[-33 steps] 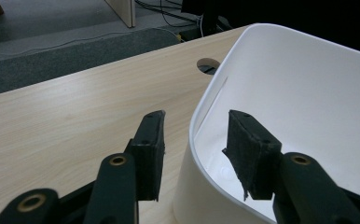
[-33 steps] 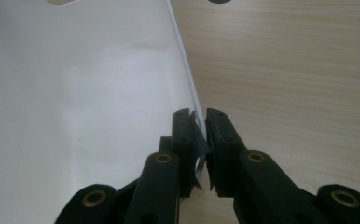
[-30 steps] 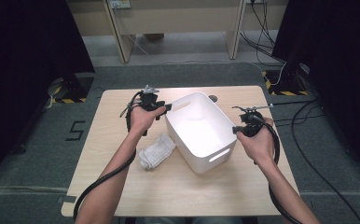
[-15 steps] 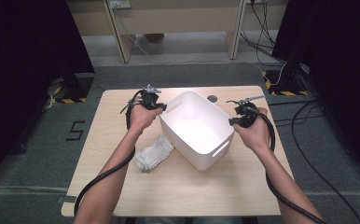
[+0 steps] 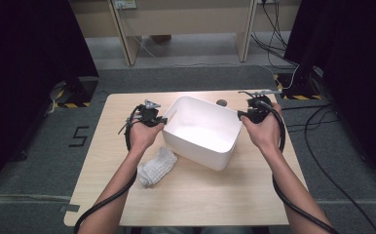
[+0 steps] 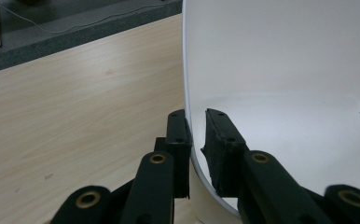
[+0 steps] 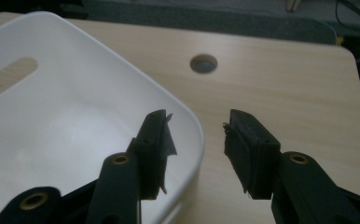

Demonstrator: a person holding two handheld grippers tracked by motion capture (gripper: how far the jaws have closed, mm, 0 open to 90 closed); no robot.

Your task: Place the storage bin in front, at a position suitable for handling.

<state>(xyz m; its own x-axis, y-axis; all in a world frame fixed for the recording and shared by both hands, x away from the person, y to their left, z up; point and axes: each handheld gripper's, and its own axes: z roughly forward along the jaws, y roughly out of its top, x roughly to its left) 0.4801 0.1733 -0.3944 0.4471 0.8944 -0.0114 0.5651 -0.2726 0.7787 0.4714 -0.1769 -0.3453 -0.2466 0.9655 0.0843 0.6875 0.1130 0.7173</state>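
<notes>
While the left gripper (image 6: 197, 140) has its jaws pinched on the white bin (image 5: 203, 131) rim, likely to steer it, the right gripper (image 7: 197, 140) jaws have just opened wide astride the far-side rim; cloth (image 5: 156, 165) lies nearer the person, beside the bin.

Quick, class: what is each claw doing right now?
Left claw: closed on the rim of the white tub.
Right claw: open, jaws just spread, one on each side of the tub's corner.

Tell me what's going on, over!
Left gripper shut on bin rim. Right gripper jaws just opened, off the rim. Bin empty, cloth beside it. Nothing in the way.
</notes>
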